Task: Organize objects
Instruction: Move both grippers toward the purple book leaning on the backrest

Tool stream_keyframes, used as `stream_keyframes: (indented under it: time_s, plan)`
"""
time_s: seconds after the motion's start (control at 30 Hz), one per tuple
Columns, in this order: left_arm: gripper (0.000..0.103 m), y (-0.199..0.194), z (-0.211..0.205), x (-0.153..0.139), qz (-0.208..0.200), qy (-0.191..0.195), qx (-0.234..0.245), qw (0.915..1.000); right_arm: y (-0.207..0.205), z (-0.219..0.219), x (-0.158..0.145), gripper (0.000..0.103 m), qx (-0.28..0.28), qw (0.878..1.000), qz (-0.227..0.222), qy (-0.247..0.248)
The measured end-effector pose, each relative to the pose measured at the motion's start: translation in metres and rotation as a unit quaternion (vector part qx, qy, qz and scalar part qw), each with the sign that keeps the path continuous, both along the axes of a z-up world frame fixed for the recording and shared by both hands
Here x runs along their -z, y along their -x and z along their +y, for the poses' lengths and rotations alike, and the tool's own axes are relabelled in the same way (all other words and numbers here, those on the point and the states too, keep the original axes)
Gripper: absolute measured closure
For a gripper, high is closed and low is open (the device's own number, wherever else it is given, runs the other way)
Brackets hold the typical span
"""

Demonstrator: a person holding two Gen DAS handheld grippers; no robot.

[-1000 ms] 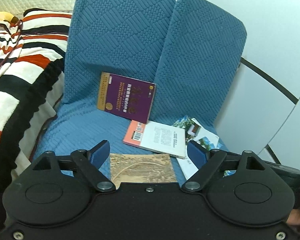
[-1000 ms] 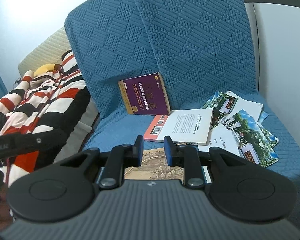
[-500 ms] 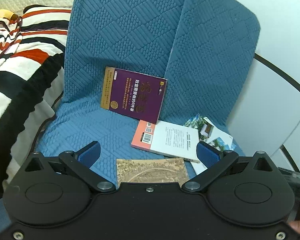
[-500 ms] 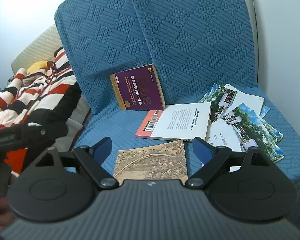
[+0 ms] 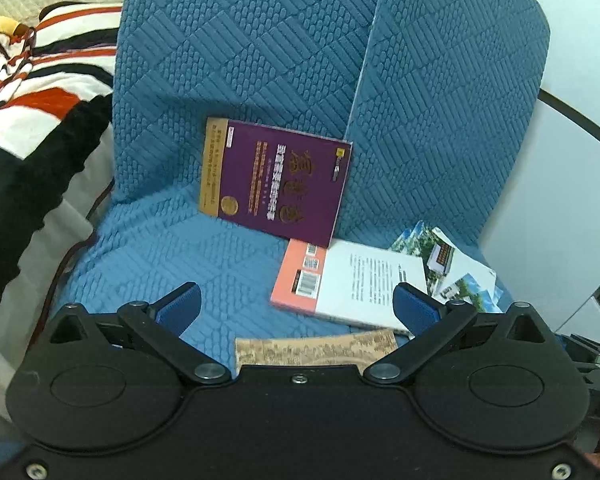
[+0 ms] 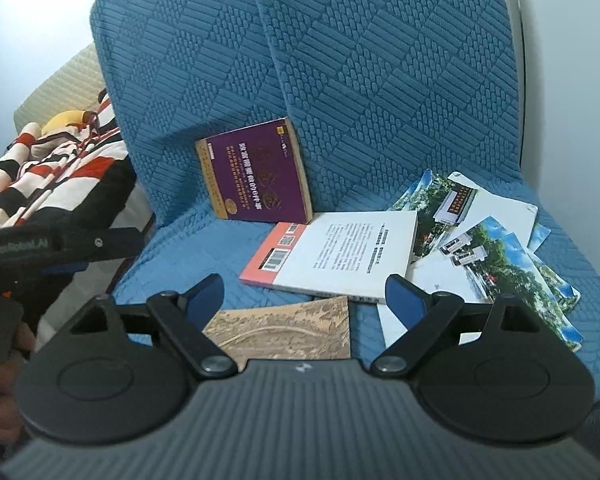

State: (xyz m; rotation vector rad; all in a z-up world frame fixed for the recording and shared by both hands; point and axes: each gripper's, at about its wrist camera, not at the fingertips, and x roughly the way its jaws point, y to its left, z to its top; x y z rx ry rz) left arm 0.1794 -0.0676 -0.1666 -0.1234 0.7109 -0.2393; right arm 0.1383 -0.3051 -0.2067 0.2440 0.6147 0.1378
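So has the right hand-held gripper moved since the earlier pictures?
Yes. The right hand-held gripper has come closer to the sofa seat: the purple book looms larger, and its jaws have just been opening, with nothing gripped between them, above the tan picture card.

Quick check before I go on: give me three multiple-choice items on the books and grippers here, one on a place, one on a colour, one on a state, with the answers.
1. Where is the purple book?
A. Flat on the seat
B. Leaning on the backrest
C. On the striped blanket

2. What colour is the barcode strip on the white book?
A. Salmon
B. Green
C. Black

3. How is the right gripper?
A. Shut on the tan booklet
B. Shut on nothing
C. Open

Answers: 1 B, it stands tilted against the blue backrest. 2 A, the strip at its left edge is salmon pink. 3 C, the jaws have just been opening and stand wide, pressing nothing; the tan booklet lies below them.
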Motion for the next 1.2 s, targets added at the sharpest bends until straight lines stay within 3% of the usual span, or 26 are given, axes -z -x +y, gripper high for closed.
stream_keyframes:
  time_s: [0.43, 0.77, 1.0, 1.2]
  plan:
    - [0.001, -0.059, -0.004, 0.028, 0.001, -0.003, -0.007, 1.0, -0.059, -0.008, 0.014, 0.014, 0.016, 1.0, -0.02, -0.003]
    - [0.001, -0.106, 0.0, 0.043, 0.012, 0.017, -0.015, 0.9997, -0.109, -0.008, 0.024, 0.015, 0.016, 1.0, 0.007, -0.021]
    - [0.001, -0.142, 0.014, 0.058, 0.043, 0.071, -0.01, 0.9965, -0.143, 0.001, 0.029, 0.015, 0.001, 1.0, 0.013, -0.024]
    - [0.001, -0.169, 0.014, 0.066, 0.051, 0.055, -0.003, 0.9972, -0.173, 0.01, 0.036, 0.015, -0.011, 1.0, 0.018, -0.013]
